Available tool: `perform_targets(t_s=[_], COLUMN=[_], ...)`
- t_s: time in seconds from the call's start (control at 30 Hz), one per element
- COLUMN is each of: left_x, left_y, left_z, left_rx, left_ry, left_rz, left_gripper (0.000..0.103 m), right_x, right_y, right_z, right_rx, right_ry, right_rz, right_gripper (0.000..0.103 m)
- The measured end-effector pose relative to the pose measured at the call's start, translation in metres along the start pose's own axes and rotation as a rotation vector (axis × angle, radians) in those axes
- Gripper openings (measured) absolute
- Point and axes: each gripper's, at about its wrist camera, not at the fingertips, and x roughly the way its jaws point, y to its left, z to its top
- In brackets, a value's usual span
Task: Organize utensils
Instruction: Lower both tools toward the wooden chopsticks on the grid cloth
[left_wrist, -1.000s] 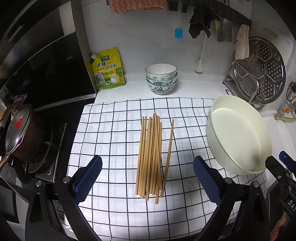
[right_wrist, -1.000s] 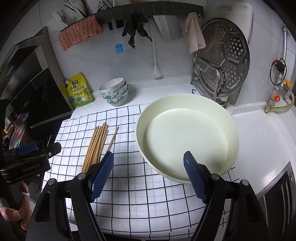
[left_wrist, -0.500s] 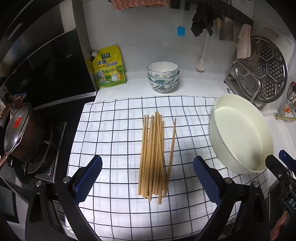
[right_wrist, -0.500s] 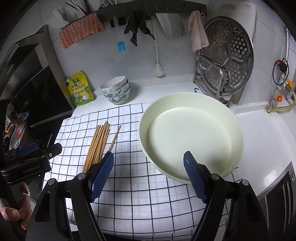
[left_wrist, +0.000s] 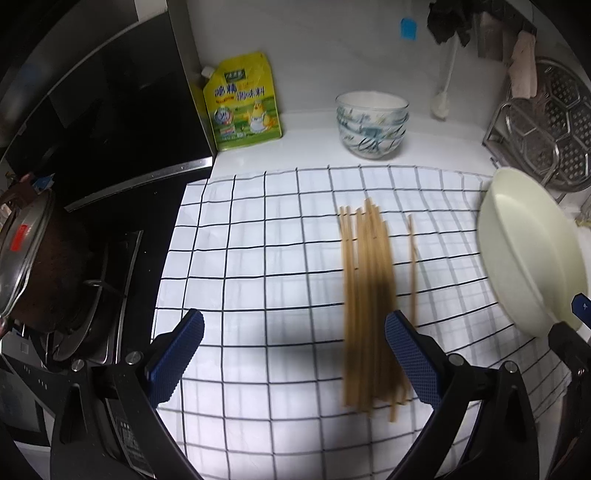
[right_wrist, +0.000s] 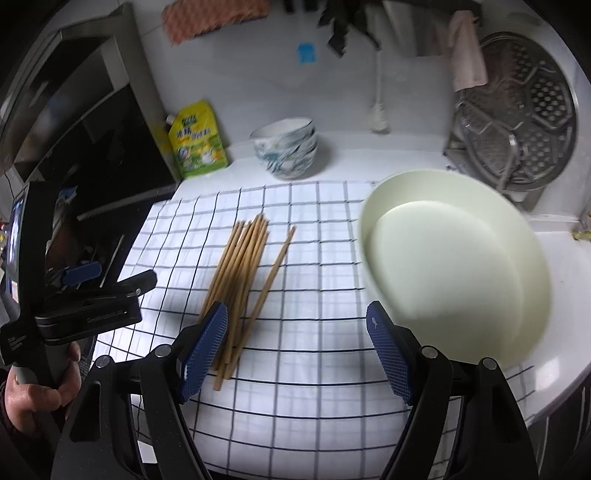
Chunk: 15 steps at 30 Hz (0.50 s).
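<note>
Left gripper (left_wrist: 295, 354) and right gripper (right_wrist: 297, 349) both gape wide, holding nothing — the chopsticks (left_wrist: 369, 295) lie bundled on the checked cloth (left_wrist: 258, 240), one stick slightly apart, beside the pale basin (right_wrist: 461, 273).

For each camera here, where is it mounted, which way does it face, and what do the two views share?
Left wrist: on the left gripper, facing the checked cloth and pot; its blue fingers show.
Right wrist: on the right gripper, facing the cream basin; a hand shows.
Shared: chopsticks, stacked bowls, yellow pouch.
</note>
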Motion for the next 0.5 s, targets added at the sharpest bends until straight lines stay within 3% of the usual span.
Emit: perform_targets(t_s=[0.5], left_x=[0.074], left_y=[0.018], left_z=[-0.002], left_rx=[0.028], left_ry=[0.024], left_rz=[-0.091], left_gripper=[0.097], right_x=[0.111], right_y=[0.021], right_z=[-0.022], right_rx=[0.089], right_ry=[0.156], right_rz=[-0.050], right_gripper=[0.074])
